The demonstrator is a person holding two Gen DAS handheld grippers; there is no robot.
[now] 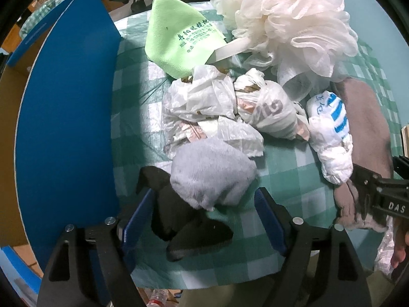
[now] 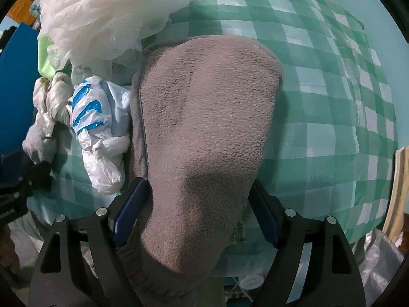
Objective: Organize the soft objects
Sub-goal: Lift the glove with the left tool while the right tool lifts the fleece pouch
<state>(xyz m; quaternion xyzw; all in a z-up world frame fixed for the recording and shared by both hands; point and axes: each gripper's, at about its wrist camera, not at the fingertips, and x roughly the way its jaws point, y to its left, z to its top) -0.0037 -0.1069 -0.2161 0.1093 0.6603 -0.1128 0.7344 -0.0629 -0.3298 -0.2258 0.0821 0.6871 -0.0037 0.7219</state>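
Towel point(image 2: 204, 140) lies lengthwise away between open right tongs point(image 2: 195, 220); left tongs point(image 1: 204, 217) open.

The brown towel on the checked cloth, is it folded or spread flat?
Folded: the brown towel shows a doubled stitched edge along its left side.

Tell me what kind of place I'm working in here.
Probably a home table: a green checked tablecloth, with a bath pouf, knotted plastic bags and a brown towel piled on it.
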